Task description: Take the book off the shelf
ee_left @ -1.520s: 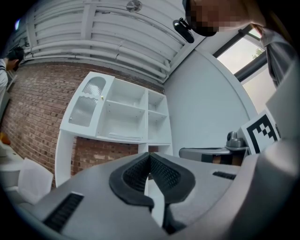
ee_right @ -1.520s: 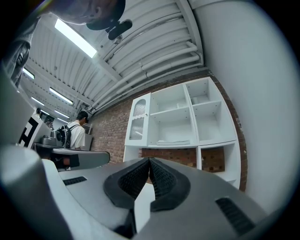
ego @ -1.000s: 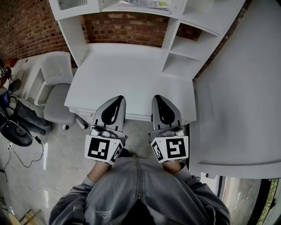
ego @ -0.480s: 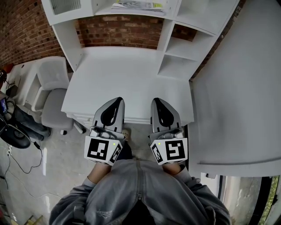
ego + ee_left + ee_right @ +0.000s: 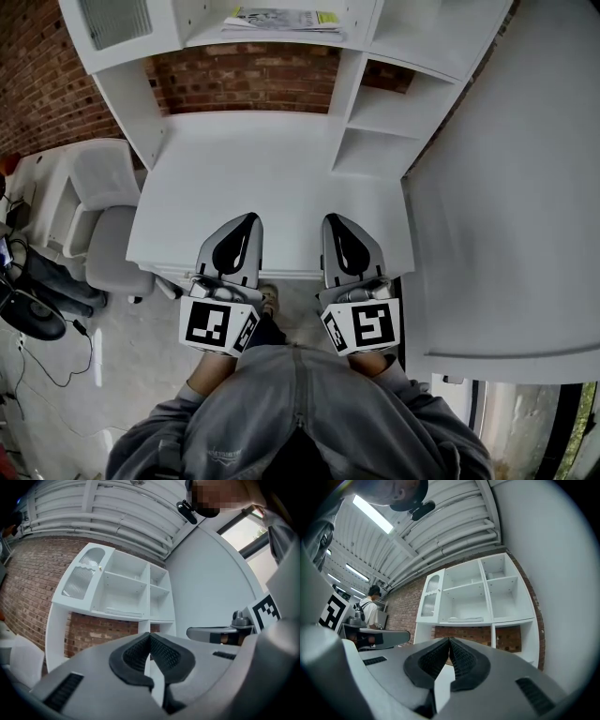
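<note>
Pointing at the shelf (image 5: pixel 359 66) well ahead, left tool (image 5: pixel 248 218) and right tool (image 5: pixel 333 221) are pressed together, empty: the book (image 5: pixel 281 19), seemingly flat, lies beyond reach.

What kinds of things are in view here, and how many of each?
Grey hand-held two-jaw grippers: 2 (left gripper, right gripper)
Flat book with printed cover: 1
Light grey office chair: 1
White desk with shelf unit: 1
Total: 5

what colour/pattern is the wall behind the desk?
Red-brown brick wall with pale mortar lines; it shows best in the head view.
</note>
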{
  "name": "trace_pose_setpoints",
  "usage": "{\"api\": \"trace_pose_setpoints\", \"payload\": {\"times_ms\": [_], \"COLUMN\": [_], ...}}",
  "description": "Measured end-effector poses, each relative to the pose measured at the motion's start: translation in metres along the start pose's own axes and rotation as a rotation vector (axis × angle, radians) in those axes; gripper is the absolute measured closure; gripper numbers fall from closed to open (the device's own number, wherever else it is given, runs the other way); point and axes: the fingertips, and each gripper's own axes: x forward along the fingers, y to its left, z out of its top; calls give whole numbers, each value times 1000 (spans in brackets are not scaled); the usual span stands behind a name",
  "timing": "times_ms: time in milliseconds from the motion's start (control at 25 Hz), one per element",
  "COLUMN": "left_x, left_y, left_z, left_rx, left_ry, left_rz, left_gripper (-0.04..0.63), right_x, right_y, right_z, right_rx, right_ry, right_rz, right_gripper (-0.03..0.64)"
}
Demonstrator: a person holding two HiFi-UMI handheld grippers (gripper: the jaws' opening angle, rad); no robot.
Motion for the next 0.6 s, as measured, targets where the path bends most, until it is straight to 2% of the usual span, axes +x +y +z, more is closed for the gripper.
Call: {"api": "trace_pose_setpoints", "payload": {"times_ms": [600], "left_x": [103], "left_y": [59], "left_z": [-10], "left_rx": [4], "left_ry": [26], "left_rz": [-50], "left_gripper": [589], "right_x": [110], "right_y": [-39], "right_z": [-22], "right_rx": [14], "right_ry": [14], "right_rz": [-18], "right_gripper": [591]}}
